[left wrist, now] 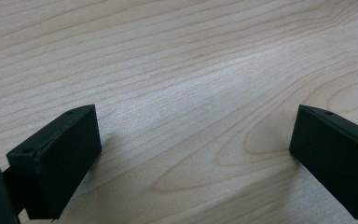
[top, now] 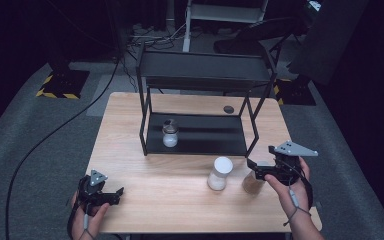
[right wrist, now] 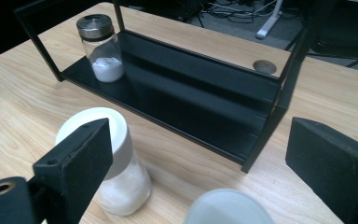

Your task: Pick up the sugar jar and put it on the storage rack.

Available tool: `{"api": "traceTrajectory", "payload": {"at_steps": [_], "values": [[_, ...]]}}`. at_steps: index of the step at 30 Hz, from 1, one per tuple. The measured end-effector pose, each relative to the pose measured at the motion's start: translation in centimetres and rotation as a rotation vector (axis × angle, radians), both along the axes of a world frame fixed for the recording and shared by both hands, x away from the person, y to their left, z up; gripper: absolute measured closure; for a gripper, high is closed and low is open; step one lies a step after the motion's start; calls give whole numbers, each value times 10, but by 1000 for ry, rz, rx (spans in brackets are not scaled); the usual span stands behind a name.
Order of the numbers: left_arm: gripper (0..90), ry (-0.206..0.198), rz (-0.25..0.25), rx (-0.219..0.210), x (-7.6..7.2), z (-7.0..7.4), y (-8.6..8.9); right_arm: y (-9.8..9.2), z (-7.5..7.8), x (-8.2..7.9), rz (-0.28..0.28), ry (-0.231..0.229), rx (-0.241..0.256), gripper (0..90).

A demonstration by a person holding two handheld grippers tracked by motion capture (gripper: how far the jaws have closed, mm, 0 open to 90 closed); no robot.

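Jar with brown contents stands on the surface at the front right, beside the white-capped jar; my right gripper hovers above it, jaws spread, mid-approach. Next I judge I must lower and clamp below the lid; my left gripper rests released.

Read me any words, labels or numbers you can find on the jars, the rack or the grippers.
None can be read.
White-lidded jar: plain lid, no label in view.
Metal-lidded jar on the black rack: clear glass, no label.
Brown-filled jar under the right gripper: no text visible.
Left gripper: no markings legible.
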State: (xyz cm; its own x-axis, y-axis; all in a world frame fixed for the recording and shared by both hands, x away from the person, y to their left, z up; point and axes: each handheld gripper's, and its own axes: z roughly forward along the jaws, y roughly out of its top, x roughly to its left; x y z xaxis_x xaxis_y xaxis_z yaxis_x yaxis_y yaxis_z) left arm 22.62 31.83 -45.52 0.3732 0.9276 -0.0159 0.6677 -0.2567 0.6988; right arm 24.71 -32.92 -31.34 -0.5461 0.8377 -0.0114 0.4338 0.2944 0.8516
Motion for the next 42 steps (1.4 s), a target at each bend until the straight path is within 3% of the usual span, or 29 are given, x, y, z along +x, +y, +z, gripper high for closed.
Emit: {"api": "traceTrajectory", "payload": {"at_steps": [26,42], "values": [[9,0,2,-1,1,0,-1,42,3,9,81,11,7,73],[7,0,1,-1,1,0,-1,64,-20,18,101,43,9,92]]}}
